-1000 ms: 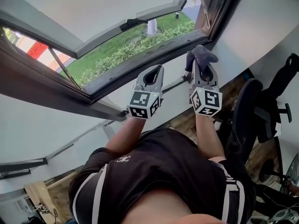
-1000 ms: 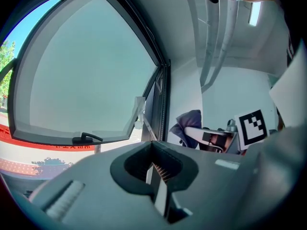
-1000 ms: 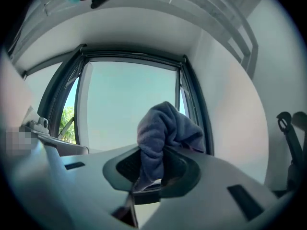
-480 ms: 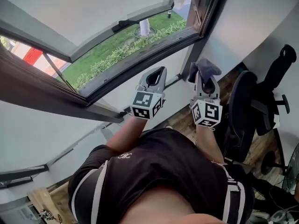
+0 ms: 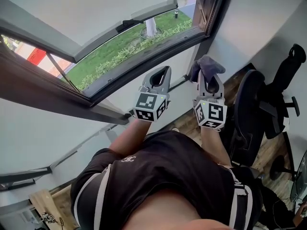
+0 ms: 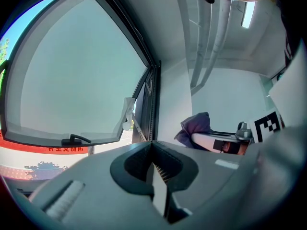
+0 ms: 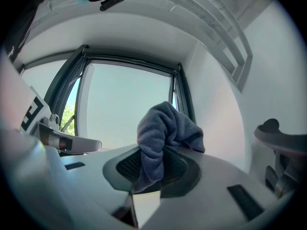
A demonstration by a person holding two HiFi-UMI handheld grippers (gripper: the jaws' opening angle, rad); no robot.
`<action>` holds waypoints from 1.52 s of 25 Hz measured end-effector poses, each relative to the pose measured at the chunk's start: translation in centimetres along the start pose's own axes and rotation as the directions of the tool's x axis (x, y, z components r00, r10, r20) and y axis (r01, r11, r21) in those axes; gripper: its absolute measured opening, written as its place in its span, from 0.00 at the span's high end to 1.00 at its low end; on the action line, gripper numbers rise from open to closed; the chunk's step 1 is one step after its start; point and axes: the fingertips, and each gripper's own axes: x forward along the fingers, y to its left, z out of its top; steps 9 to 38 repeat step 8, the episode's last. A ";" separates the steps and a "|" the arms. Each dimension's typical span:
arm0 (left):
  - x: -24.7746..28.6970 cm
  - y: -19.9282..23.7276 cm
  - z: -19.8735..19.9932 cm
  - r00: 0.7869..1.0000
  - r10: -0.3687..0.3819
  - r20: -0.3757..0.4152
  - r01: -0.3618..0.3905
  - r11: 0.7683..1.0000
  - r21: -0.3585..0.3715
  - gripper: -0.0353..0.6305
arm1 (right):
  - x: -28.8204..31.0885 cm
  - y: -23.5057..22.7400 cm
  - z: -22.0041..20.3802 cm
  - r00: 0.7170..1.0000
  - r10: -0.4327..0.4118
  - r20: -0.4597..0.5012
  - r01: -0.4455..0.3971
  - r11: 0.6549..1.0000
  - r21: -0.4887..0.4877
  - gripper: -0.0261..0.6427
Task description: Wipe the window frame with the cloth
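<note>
A dark grey-blue cloth bunches out of my right gripper, which is shut on it; in the right gripper view the cloth rises from between the jaws. My left gripper is shut with nothing in it, its jaws pressed together. Both grippers hang in the air below the dark window frame, apart from it. The frame's right upright stands above the cloth. The open sash tilts outward over the grass.
A white wall rises to the right of the window. A black office chair stands close on my right over a wooden floor. Grey pipes run along the wall below the sill. The person's torso fills the lower view.
Both grippers have come back a little from the window's lower right corner and now sit lower and further from the frame. The cloth stays held.
</note>
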 end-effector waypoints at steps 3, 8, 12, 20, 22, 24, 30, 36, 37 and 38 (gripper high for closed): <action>-0.2 -0.1 0.1 1.000 0.004 0.001 -0.004 1.000 0.002 0.93 | 0.0 0.3 0.1 1.000 0.012 0.002 -0.012 1.000 0.004 0.84; -0.3 -0.5 0.1 1.000 0.003 0.001 -0.003 1.000 0.008 0.93 | -0.1 0.2 0.1 1.000 0.018 0.000 -0.018 1.000 0.001 0.84; -0.3 -0.5 0.1 1.000 0.003 0.001 -0.003 1.000 0.008 0.93 | -0.1 0.2 0.1 1.000 0.018 0.000 -0.018 1.000 0.001 0.84; -0.3 -0.5 0.1 1.000 0.003 0.001 -0.003 1.000 0.008 0.93 | -0.1 0.2 0.1 1.000 0.018 0.000 -0.018 1.000 0.001 0.84; -0.3 -0.5 0.1 1.000 0.003 0.001 -0.003 1.000 0.008 0.93 | -0.1 0.2 0.1 1.000 0.018 0.000 -0.018 1.000 0.001 0.84; -0.3 -0.5 0.1 1.000 0.003 0.001 -0.003 1.000 0.008 0.93 | -0.1 0.2 0.1 1.000 0.018 0.000 -0.018 1.000 0.001 0.84; -0.3 -0.5 0.1 1.000 0.003 0.001 -0.003 1.000 0.008 0.93 | -0.1 0.2 0.1 1.000 0.018 0.000 -0.018 1.000 0.001 0.84; -0.3 -0.5 0.1 1.000 0.003 0.001 -0.003 1.000 0.008 0.93 | -0.1 0.2 0.1 1.000 0.018 0.000 -0.018 1.000 0.001 0.84; -0.3 -0.5 0.1 1.000 0.003 0.001 -0.003 1.000 0.008 0.93 | -0.1 0.2 0.1 1.000 0.018 0.000 -0.018 1.000 0.001 0.84; -0.3 -0.5 0.1 1.000 0.003 0.001 -0.003 1.000 0.008 0.93 | -0.1 0.2 0.1 1.000 0.018 0.000 -0.018 1.000 0.001 0.84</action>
